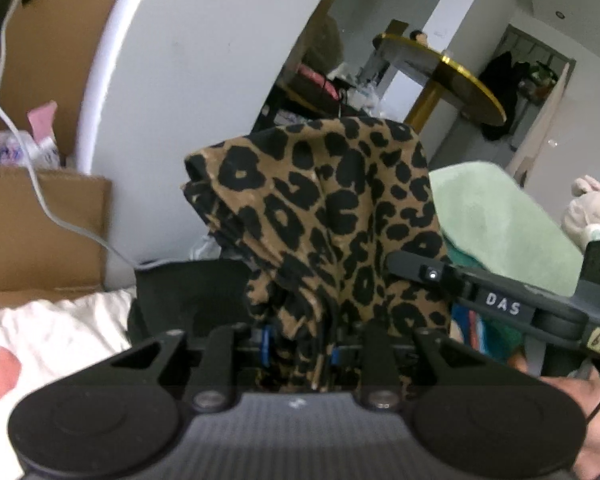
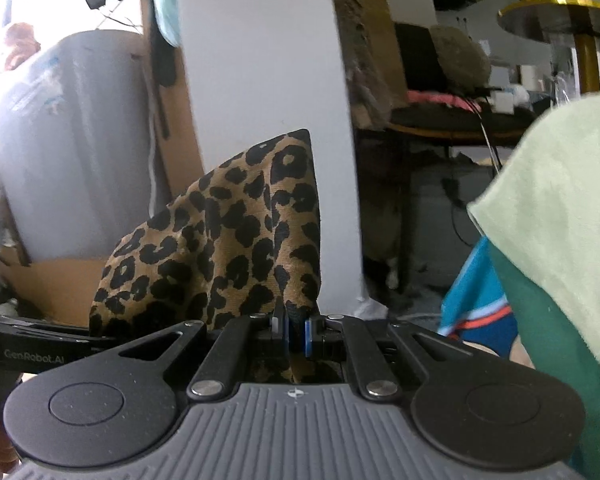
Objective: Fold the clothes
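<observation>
A leopard-print garment (image 1: 320, 216) hangs bunched between both grippers. In the left wrist view my left gripper (image 1: 300, 346) is shut on a thick fold of it, cloth filling the gap between the blue pads. The right gripper (image 1: 452, 280) reaches in from the right side of that view, against the same cloth. In the right wrist view the leopard-print garment (image 2: 228, 240) rises in a peak, and my right gripper (image 2: 296, 334) is shut on a thin edge of it. The left gripper's black arm shows at the left edge there.
A white pillar (image 2: 268, 120) stands straight ahead. Cardboard boxes (image 1: 40, 232) and a white cable (image 1: 40, 184) are on the left. A light green cloth (image 2: 560, 208) over teal and blue clothes lies on the right. A gold-rimmed round table (image 1: 452, 80) stands behind, a white pillow (image 1: 52, 340) at the lower left.
</observation>
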Tool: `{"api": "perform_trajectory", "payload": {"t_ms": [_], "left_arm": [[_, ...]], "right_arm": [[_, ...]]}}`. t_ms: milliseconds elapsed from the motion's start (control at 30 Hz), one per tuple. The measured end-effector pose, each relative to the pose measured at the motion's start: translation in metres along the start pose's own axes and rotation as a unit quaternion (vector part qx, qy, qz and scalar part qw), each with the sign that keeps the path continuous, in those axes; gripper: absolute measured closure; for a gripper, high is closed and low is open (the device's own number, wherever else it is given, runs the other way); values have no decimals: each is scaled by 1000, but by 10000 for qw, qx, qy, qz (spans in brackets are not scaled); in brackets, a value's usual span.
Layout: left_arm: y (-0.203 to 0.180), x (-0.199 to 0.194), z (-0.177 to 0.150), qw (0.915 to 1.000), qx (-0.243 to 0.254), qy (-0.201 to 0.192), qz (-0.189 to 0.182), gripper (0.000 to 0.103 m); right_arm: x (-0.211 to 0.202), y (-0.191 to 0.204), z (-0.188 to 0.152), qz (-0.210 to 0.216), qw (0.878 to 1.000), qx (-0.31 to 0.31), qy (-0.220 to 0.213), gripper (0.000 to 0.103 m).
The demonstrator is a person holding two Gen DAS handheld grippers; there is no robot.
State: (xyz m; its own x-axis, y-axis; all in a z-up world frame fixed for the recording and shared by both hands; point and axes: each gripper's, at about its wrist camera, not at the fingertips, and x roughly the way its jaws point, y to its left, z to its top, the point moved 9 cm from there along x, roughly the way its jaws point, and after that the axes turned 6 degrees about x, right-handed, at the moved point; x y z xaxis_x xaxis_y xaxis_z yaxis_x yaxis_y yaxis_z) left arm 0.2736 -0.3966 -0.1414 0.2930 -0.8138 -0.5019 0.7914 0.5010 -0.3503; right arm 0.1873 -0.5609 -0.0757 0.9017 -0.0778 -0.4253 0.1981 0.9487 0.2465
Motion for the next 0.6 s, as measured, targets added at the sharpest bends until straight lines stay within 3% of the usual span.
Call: {"api": "perform_trajectory", "payload": {"t_ms": [600], "left_arm": [[51,86,-37,9961,-725,378,-334,76]], "right_arm": [[85,-51,-39,-314,9979,105,556,97]]}}
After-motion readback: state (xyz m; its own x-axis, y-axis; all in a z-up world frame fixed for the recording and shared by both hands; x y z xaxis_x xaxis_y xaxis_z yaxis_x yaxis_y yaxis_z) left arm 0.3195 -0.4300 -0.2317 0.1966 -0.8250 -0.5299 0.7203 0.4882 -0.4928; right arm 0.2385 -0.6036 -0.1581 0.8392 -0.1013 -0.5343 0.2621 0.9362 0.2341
